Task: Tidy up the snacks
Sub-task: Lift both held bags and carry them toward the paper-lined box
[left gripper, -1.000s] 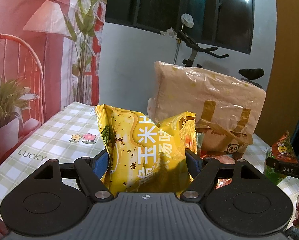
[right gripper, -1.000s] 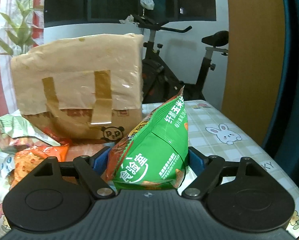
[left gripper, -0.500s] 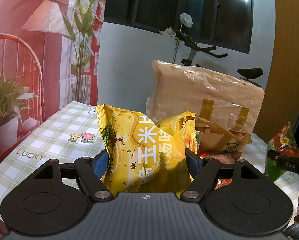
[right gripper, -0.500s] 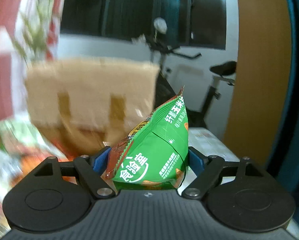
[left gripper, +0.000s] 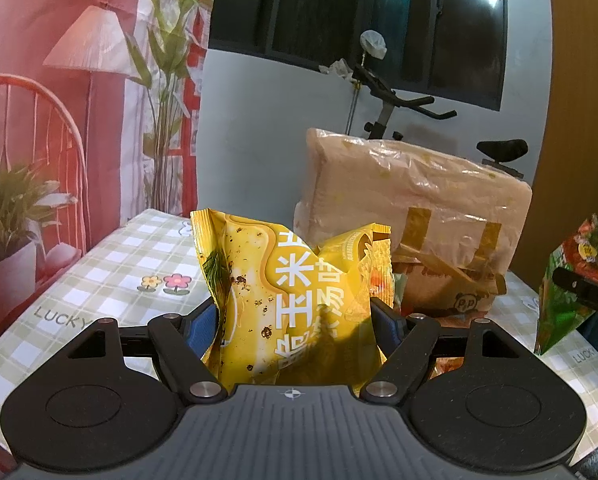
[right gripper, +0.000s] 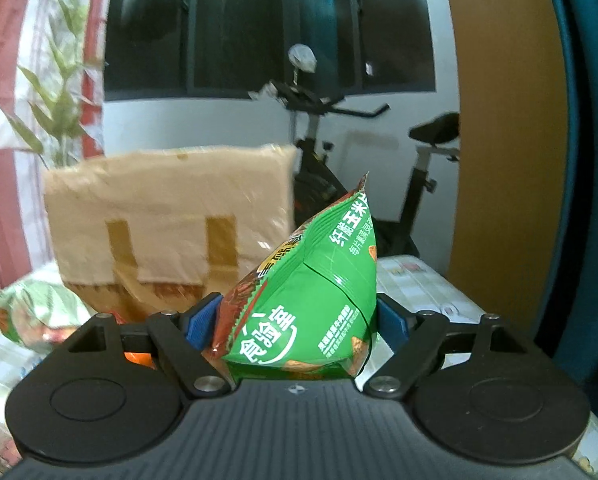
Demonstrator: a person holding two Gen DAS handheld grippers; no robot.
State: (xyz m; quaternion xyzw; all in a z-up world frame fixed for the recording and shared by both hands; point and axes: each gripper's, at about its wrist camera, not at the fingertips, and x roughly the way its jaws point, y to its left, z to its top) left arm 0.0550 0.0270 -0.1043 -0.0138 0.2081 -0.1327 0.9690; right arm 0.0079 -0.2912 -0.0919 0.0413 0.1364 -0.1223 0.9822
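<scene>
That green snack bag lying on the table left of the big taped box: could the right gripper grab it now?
Probably not yet. The right gripper has its jaws shut on another green packet, so nothing more fits until that is put down.

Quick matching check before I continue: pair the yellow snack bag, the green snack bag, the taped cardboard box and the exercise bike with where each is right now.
Things:
1. yellow snack bag
2. green snack bag
3. taped cardboard box
4. exercise bike

Places:
A. on the floor behind the table
B. clamped in the right gripper
C. standing on the checked tablecloth
D. clamped in the left gripper

Pairs: 1-D, 2-B, 3-C, 4-A
</scene>
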